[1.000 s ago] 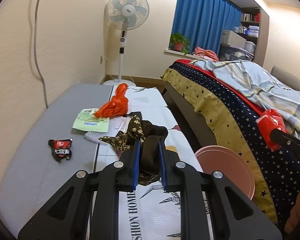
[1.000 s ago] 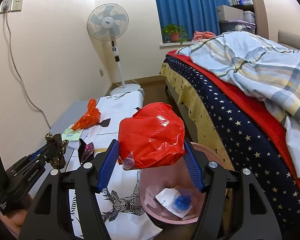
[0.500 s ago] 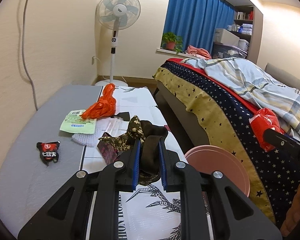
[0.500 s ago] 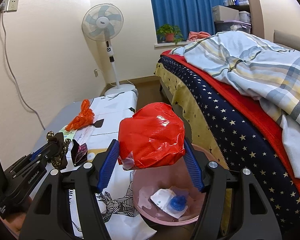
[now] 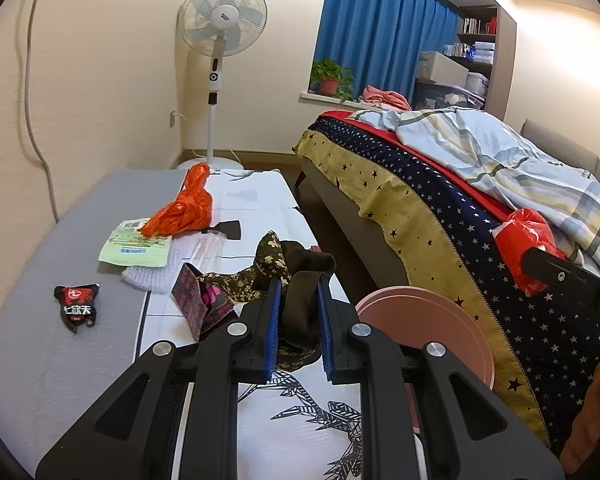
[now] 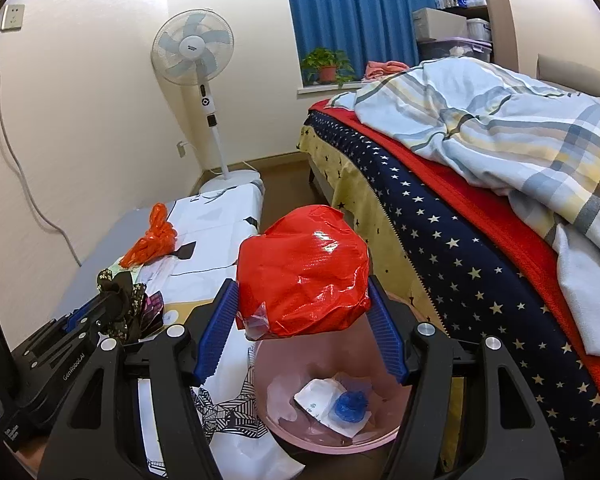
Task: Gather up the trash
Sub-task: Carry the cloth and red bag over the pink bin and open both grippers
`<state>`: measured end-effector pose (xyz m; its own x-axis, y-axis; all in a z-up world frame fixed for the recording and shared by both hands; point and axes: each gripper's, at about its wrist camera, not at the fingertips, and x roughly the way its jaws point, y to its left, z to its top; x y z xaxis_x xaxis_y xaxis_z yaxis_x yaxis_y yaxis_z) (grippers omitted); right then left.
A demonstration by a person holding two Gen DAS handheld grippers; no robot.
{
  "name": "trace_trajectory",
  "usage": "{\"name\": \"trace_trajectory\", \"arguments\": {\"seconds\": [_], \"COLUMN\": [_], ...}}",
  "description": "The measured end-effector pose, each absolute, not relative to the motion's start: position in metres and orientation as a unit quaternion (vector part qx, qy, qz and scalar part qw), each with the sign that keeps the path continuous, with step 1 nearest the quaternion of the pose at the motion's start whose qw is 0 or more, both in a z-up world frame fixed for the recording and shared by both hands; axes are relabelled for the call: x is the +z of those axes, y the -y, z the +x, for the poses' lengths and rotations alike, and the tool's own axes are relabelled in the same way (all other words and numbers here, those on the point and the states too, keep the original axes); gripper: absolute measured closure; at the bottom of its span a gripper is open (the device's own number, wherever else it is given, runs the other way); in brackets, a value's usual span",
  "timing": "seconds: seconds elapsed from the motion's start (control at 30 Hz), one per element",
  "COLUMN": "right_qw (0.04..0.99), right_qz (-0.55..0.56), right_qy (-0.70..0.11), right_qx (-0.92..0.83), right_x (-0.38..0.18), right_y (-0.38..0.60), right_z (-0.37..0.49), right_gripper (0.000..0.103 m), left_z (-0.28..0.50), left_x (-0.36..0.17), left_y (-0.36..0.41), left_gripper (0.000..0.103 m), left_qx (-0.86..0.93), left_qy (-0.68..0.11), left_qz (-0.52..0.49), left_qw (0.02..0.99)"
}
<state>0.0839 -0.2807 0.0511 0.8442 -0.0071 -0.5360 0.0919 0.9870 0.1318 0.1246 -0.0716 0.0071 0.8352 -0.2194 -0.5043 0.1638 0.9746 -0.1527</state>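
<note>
Right now the red plastic bag (image 6: 303,272) is sitting pinched in the right tool (image 6: 303,322), hanging above the pink bin (image 6: 324,434) beside the bed (image 6: 440,248). Meanwhile the left tool (image 5: 299,330) is gripping a dark patterned cloth (image 5: 300,280) over the tabletop (image 5: 60,352), near an orange bag (image 5: 182,210).

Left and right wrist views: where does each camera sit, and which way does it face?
Left wrist: on the left gripper, facing fan and bed; its jaws pinch dark cloth.
Right wrist: on the right gripper, holding the red bag above the pink bin.
Shared: both grippers, fan, orange bag.
</note>
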Motion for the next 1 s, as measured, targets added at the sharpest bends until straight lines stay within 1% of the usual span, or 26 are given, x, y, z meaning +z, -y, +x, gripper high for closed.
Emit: {"name": "trace_trajectory", "arguments": {"seconds": [1.0], "right_qw": [0.945], "right_qz": [0.108], "right_qy": [-0.293], "right_qx": [-0.092], "right_x": [0.040], "right_y": [0.326], "right_z": [0.097], "right_gripper": [0.039], "left_z": [0.158], "left_x": [-0.019], "left_y": [0.154], "left_gripper": [0.086], "left_qx": [-0.232], "left_qy": [-0.291], "left_qz": [-0.050], "left_qw": [0.927]}}
